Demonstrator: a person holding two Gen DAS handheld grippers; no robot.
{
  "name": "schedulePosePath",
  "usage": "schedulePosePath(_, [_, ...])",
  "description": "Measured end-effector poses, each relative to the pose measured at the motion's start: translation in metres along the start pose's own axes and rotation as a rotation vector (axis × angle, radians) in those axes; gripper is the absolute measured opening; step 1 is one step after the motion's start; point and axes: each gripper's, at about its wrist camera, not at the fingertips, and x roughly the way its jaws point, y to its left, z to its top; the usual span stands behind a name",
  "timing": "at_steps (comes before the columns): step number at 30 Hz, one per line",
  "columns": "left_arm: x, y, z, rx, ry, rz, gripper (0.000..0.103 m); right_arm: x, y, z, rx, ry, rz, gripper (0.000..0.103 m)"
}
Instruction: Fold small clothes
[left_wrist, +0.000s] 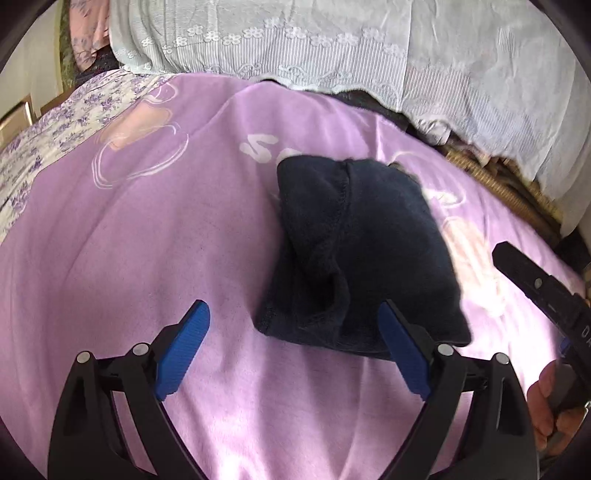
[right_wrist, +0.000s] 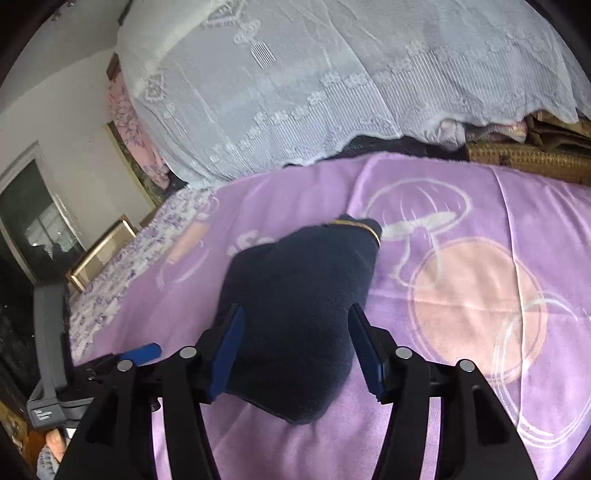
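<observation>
In the left wrist view, one dark navy garment (left_wrist: 354, 251) lies folded in a lump on the purple blanket (left_wrist: 147, 258), which covers a bed. The left gripper (left_wrist: 295, 343) hangs just above the blanket with its jaws spread wide; its two blue pads (left_wrist: 183, 350) stand apart, the left one over bare blanket and the right one in front of the garment's near corner, pinching nothing. At the right edge one black finger of the right gripper (left_wrist: 535, 280) reaches in beside the garment, and below it a hand (left_wrist: 554, 406) grips the handle. One white lace cover (left_wrist: 295, 40) is draped over a mound behind the blanket, a floral sheet (left_wrist: 55, 140) shows at the left, and a woven mat (left_wrist: 498, 177) at the right. In the right wrist view, the same single garment (right_wrist: 299, 302) sits in the middle of the blanket (right_wrist: 480, 229), a thin yellow trim at its far tip. The right gripper (right_wrist: 295, 314) has its jaws partly spread on either side of the garment's near end, with the cloth between the two pads; whether they touch it I cannot tell. At the lower left one blue pad of the left gripper (right_wrist: 142, 352) shows. The lace cover (right_wrist: 332, 81) fills the background.
</observation>
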Motion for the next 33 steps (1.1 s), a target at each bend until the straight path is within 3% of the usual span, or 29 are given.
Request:
schedulePosePath(5, [0.011,0.001,-0.004,-0.014,0.028,-0.054,0.089,0.014,-0.028,-0.002,0.122,0.051,0.005,0.06])
schedulePosePath(8, [0.016,0.001,-0.003,-0.001,0.031,-0.062,0.089,0.016,-0.042,-0.002,0.176,0.059,0.014,0.066])
schedulePosePath(11, [0.019,0.011,0.004,-0.026,0.036,-0.118,0.09,0.02,-0.053,-0.003,0.222,0.077,0.042,0.069])
schedulePosePath(18, [0.026,0.031,0.018,-0.092,0.061,-0.204,0.091,0.037,-0.054,-0.012,0.212,0.122,0.04,0.072])
schedulePosePath(27, [0.035,0.051,0.021,-0.136,0.069,-0.31,0.092,0.038,-0.054,-0.012,0.219,0.112,0.095,0.081])
schedulePosePath(33, [0.045,0.041,0.024,-0.128,0.09,-0.384,0.093,0.047,-0.06,-0.015,0.293,0.143,0.149,0.081])
